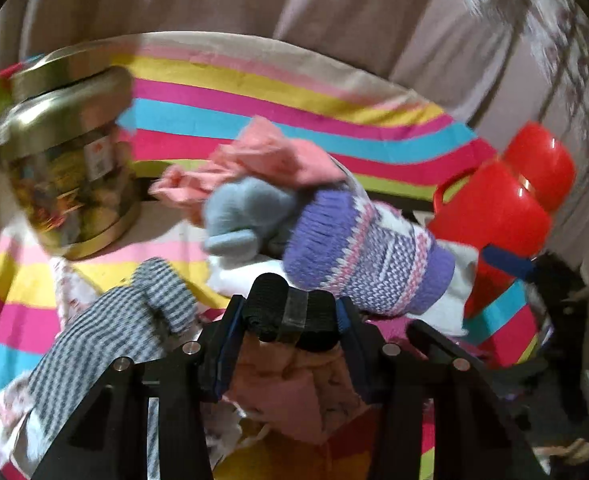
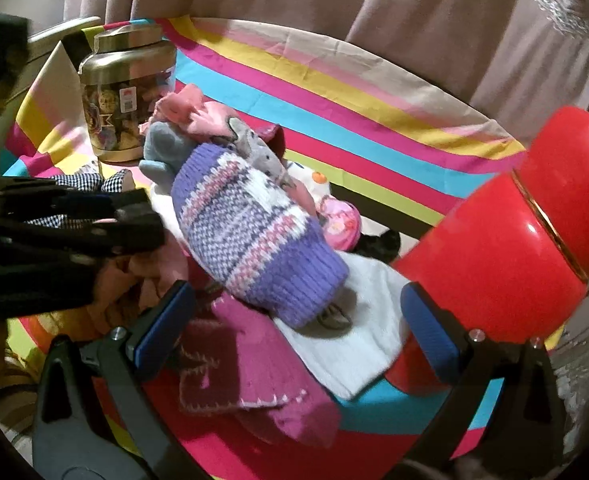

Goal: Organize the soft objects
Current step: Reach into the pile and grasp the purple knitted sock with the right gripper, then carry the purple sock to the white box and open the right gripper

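The left gripper [image 1: 290,316] has its jaws clamped on a rolled black sock [image 1: 282,308] at the near edge of the sock pile on the striped desk [image 1: 294,128]. The right gripper [image 2: 298,328] hangs released over the purple knitted sock [image 2: 250,232]. Biggest risk imo: closing there snags the white sock [image 2: 358,344] too, or an elbow bumps the red flask [image 2: 514,240].

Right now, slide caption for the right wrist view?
Open right gripper over purple knit sock atop a sock pile.

Jar label [image 2: 115,114] apparently illegible.
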Action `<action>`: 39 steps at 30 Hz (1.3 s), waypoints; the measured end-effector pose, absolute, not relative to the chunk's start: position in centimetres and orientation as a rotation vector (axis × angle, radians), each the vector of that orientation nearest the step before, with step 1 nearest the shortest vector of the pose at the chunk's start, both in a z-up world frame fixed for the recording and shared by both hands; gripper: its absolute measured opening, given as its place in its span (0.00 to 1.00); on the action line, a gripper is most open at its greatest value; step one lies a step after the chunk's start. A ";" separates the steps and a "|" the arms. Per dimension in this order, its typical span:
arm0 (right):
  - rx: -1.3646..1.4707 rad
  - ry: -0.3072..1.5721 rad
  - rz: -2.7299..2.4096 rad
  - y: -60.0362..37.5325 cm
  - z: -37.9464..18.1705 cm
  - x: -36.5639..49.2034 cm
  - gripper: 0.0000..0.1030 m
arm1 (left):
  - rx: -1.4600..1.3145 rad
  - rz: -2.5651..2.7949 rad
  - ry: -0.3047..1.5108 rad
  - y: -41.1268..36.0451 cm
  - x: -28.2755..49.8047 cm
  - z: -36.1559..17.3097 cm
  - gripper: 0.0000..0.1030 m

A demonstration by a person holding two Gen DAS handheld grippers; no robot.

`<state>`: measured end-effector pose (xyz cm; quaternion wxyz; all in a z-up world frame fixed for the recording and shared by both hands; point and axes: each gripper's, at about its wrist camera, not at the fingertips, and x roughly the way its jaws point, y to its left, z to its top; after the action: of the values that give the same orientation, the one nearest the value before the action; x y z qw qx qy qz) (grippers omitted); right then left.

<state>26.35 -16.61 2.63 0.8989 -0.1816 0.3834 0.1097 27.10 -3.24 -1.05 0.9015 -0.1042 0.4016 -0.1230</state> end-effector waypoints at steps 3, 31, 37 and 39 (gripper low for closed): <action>-0.366 0.803 0.240 -15.9 2.4 27.4 1.00 | -0.251 -0.216 0.815 -1.6 25.9 -0.9 0.45; -0.004 0.808 0.331 -20.3 6.5 24.5 0.31 | -0.297 -0.169 0.712 -1.3 20.3 2.9 0.45; 0.071 0.784 0.326 -22.6 8.3 22.4 0.31 | -0.304 -0.186 0.692 -2.2 18.9 4.1 0.45; 0.095 0.787 0.307 -23.7 8.5 21.2 0.31 | -0.294 -0.210 0.693 -3.2 18.3 4.4 0.45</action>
<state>21.20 -23.70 8.47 0.9111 0.0462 0.3816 0.1488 18.28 -3.20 4.42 0.9247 -0.1433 0.3376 -0.1024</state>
